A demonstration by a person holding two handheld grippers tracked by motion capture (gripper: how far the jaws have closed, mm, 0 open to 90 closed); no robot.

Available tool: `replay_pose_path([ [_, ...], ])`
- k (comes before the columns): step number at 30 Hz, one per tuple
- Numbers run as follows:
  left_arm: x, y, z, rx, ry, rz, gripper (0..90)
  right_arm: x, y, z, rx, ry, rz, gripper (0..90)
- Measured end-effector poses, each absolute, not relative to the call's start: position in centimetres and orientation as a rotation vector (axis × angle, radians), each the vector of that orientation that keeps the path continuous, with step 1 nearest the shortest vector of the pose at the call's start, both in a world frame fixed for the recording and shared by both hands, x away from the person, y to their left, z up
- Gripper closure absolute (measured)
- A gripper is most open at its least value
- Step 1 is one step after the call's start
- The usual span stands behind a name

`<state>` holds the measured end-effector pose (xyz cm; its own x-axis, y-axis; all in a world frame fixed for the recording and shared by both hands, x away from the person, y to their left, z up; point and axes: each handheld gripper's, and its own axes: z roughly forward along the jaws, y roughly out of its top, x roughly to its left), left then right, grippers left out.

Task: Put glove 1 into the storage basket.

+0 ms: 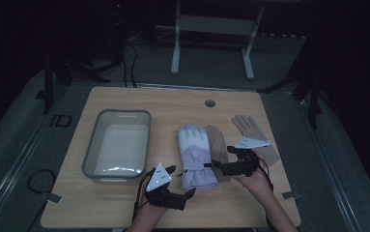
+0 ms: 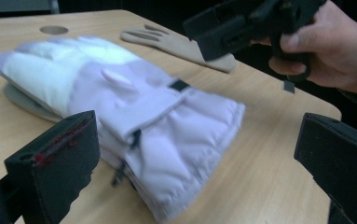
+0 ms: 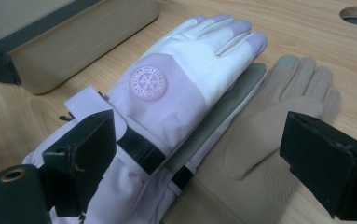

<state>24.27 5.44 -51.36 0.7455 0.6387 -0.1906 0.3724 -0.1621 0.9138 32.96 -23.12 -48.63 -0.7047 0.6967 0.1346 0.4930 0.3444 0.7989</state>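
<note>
From the high view I take the padded lilac-and-white ski glove [image 1: 195, 157] as my landmark: it lies flat near the middle of the surface [image 1: 124, 208], fingers pointing away from me, cuff toward me. Left of it stands an empty grey bin [image 1: 118, 145]; tucked against its right side lies a tan knit glove [image 1: 218, 145], and a second tan glove [image 1: 253, 135] lies farther right, apart from it. My left tongs [image 1: 190, 193] hover just below and left of the ski glove's cuff, and my right tongs [image 1: 216, 166] sit at its right edge, over the nearer tan glove. In the left gripper view the left tongs [image 2: 199, 154] stand released, nothing between them, with the ski glove's puffy cuff [image 2: 185, 140] straight ahead and the other hand [image 2: 327, 51] with its gripper beyond. In the right gripper view the right tongs [image 3: 199, 158] are spread wide and empty above the ski glove's wrist strap [image 3: 141, 149]; a second ski glove looks stacked beneath it, grey palm showing. I judge the glove light, soft and squashy, likely slick-shelled, so I would pinch the thick cuff. The tan glove touching it could get dragged along.
</note>
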Motion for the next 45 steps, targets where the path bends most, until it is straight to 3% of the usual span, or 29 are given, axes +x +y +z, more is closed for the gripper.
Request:
replay_pose_path([
  [2,25.0,5.1,-50.9,1.797,0.810,0.270,2.9,33.3,-23.0,-48.4,1.091,2.366,1.286,19.1],
  [7,26.3,4.1,-50.5,1.818,0.893,0.282,14.9,34.0,-22.2,-48.1,1.128,2.357,1.267,42.7],
  [10,26.9,3.8,-51.0,1.840,0.980,0.263,19.0,34.5,-22.1,-48.5,1.183,2.374,1.323,50.6],
  [14,27.2,3.6,-52.2,1.880,1.073,0.254,20.5,35.1,-22.0,-49.7,1.253,2.411,1.353,48.8],
  [20,28.0,4.1,-54.5,1.876,1.177,0.073,23.3,35.5,-21.9,-51.8,1.349,2.468,1.351,46.1],
  [23,28.3,4.1,-55.1,1.873,1.162,0.010,32.5,35.9,-22.1,-52.9,1.428,2.484,1.372,46.1],
  [29,29.2,4.2,-56.1,1.887,1.161,-0.097,37.7,37.0,-22.3,-55.1,1.572,2.562,1.423,45.2],
  [38,29.9,4.3,-56.7,1.909,1.102,-0.152,47.0,37.4,-21.9,-55.4,1.517,2.642,1.453,63.7],
  [45,29.8,4.1,-56.1,1.949,1.097,-0.139,63.2,35.7,-20.1,-54.0,1.286,2.584,1.242,74.8],
])
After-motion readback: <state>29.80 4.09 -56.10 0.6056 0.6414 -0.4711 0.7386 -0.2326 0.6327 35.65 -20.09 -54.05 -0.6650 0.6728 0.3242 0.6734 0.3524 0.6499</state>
